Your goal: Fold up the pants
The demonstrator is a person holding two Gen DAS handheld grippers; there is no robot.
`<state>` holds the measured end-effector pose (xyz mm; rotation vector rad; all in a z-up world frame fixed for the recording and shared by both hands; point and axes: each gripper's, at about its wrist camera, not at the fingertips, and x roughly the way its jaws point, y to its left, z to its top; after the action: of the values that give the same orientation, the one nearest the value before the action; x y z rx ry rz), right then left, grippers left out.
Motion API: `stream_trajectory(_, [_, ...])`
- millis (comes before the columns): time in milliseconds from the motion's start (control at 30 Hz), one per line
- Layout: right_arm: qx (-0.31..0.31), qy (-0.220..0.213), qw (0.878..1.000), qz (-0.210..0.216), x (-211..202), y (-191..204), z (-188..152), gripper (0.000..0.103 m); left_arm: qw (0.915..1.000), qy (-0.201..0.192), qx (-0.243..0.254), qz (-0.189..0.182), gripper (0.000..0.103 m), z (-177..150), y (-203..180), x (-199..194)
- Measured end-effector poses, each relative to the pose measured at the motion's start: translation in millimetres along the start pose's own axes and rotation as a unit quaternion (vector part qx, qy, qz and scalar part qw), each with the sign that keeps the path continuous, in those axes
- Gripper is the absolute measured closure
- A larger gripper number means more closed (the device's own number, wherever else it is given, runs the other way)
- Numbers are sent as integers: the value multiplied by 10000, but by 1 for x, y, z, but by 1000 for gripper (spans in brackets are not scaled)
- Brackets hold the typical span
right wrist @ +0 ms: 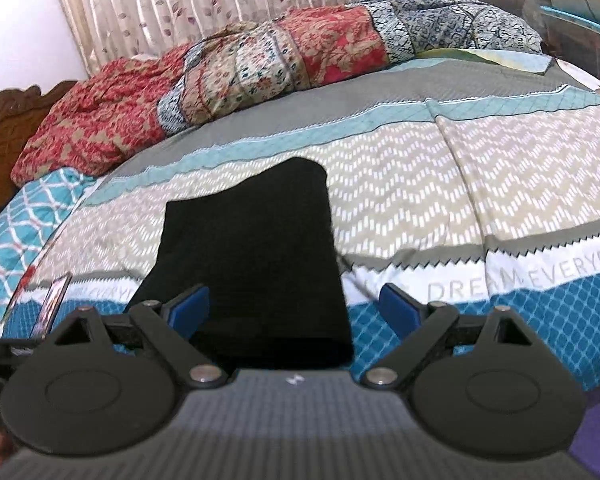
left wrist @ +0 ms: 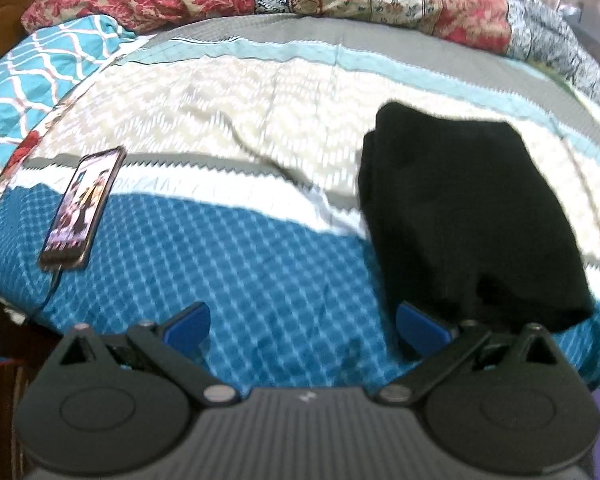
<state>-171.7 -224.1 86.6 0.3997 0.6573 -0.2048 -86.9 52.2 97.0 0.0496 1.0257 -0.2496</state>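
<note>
Black pants (left wrist: 464, 216) lie folded into a compact stack on the patterned bedspread (left wrist: 260, 240), right of centre in the left wrist view. In the right wrist view the same pants (right wrist: 252, 256) sit straight ahead, their near edge between the blue fingers. My left gripper (left wrist: 304, 328) stands open above the blue checked part of the cover, its right finger (left wrist: 420, 328) just beside the pants' near corner, nothing held. Over the stack's near edge my right gripper (right wrist: 296, 312) hangs open, holding nothing.
A phone (left wrist: 82, 208) with a lit screen and a cable lies on the bed at left. A red floral quilt (right wrist: 204, 80) is bunched along the far side. A curtain (right wrist: 220, 4) and a wooden headboard (right wrist: 4, 128) lie beyond. The bed's front edge is close below me.
</note>
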Motion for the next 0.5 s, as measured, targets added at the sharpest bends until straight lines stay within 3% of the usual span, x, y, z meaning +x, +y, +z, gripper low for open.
stream_trajectory(133, [146,-15,9999,6,9,-11,10,10,9999,-8,45,-148,0,23,1,9])
stream_trajectory(500, [541,232,9982,96,38,-38,20,10,9975,525,85,-470,0,47,-14,56])
